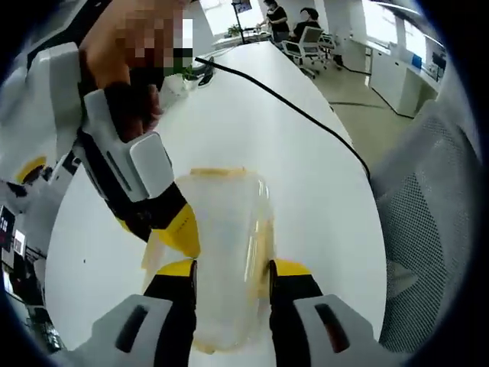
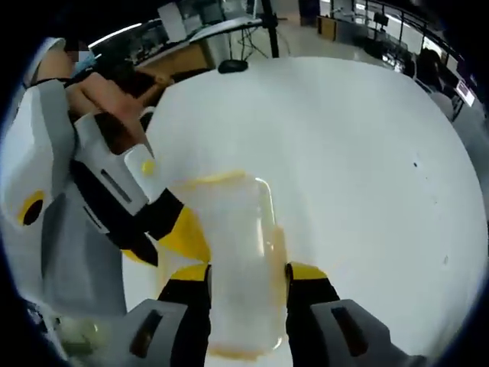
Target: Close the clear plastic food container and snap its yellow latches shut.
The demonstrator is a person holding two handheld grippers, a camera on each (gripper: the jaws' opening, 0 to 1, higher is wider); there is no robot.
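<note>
A clear plastic container (image 1: 221,229) with yellow trim lies on the white table (image 1: 321,199). My left gripper (image 1: 233,271) straddles its near end, one yellow-tipped jaw pressed against each long side. The right gripper (image 1: 164,225) comes in from the upper left in a person's hand, a yellow tip touching the container's left edge. In the right gripper view, my right gripper (image 2: 248,275) likewise clamps the container (image 2: 237,229) between its jaws, and the left gripper (image 2: 172,233) leans against the container's left side. A yellow latch (image 2: 218,178) shows at the far end; whether it is snapped is unclear.
A black cable (image 1: 306,115) runs diagonally across the table. A grey mesh chair (image 1: 435,214) stands at the table's right edge. People sit at desks far back (image 1: 290,23). A black stand base (image 2: 233,66) rests at the far side of the table (image 2: 367,176).
</note>
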